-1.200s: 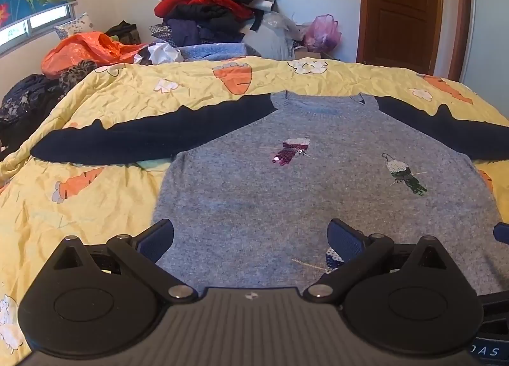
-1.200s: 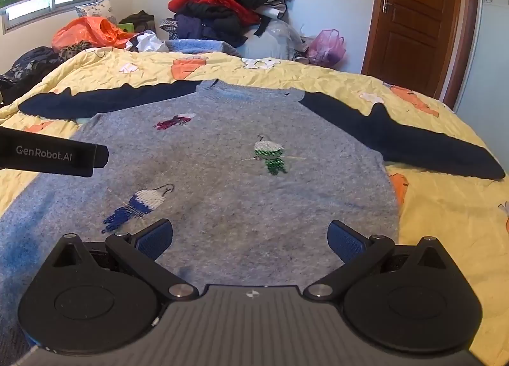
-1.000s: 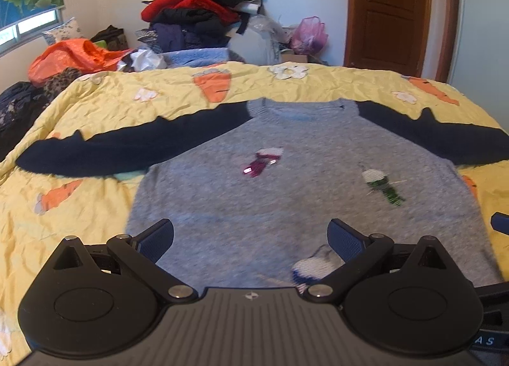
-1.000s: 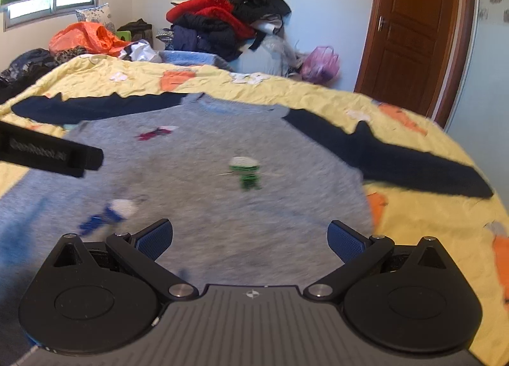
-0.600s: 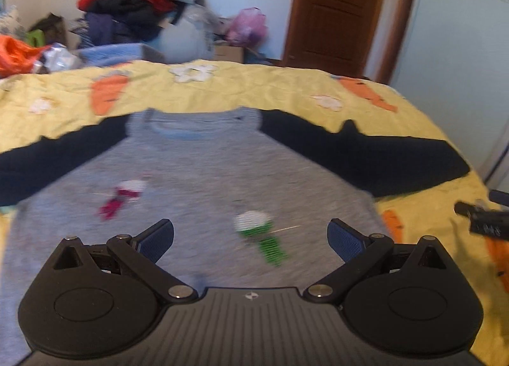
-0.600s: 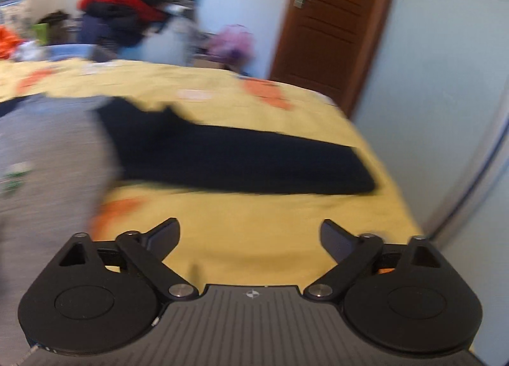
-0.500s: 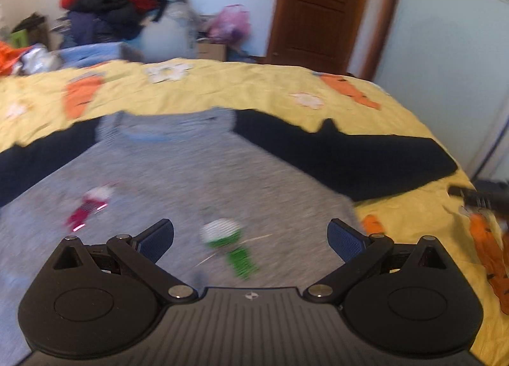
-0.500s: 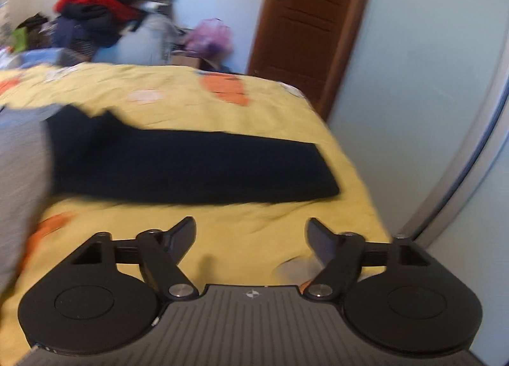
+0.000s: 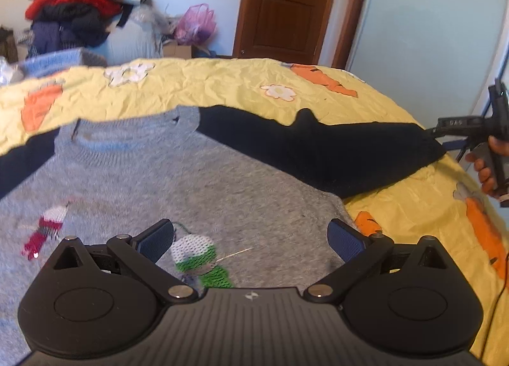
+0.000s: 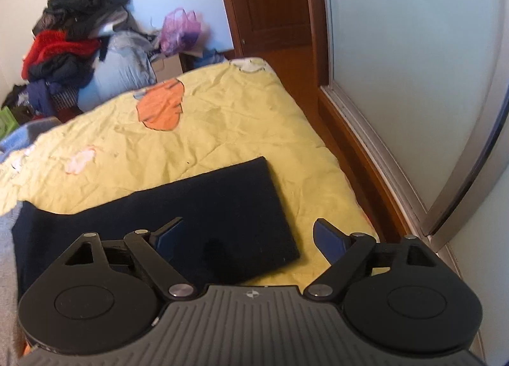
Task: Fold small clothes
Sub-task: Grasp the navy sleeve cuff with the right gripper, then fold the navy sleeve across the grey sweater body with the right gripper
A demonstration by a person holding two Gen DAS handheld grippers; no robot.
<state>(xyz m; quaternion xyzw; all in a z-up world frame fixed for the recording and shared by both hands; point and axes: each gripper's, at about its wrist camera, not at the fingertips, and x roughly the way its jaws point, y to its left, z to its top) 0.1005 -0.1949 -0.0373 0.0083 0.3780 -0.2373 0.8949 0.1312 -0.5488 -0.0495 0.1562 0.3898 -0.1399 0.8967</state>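
A yellow carrot-print bedspread (image 9: 222,86) fills both views. On it a grey sweater (image 9: 178,187) with navy sleeves lies flat across the left wrist frame's centre, its right sleeve (image 10: 203,216) reaching the right wrist frame's middle. The left gripper (image 9: 251,235) hovers spread over the sweater's body; the right gripper (image 10: 248,235) is spread above the sleeve cuff.

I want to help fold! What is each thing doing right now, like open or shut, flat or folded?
Sweater: spread flat, not folded.
Navy sleeve: stretched out flat on the bedspread.
Left gripper: open, above the sweater.
Right gripper: open, over the sleeve's cuff.
Door: shut.
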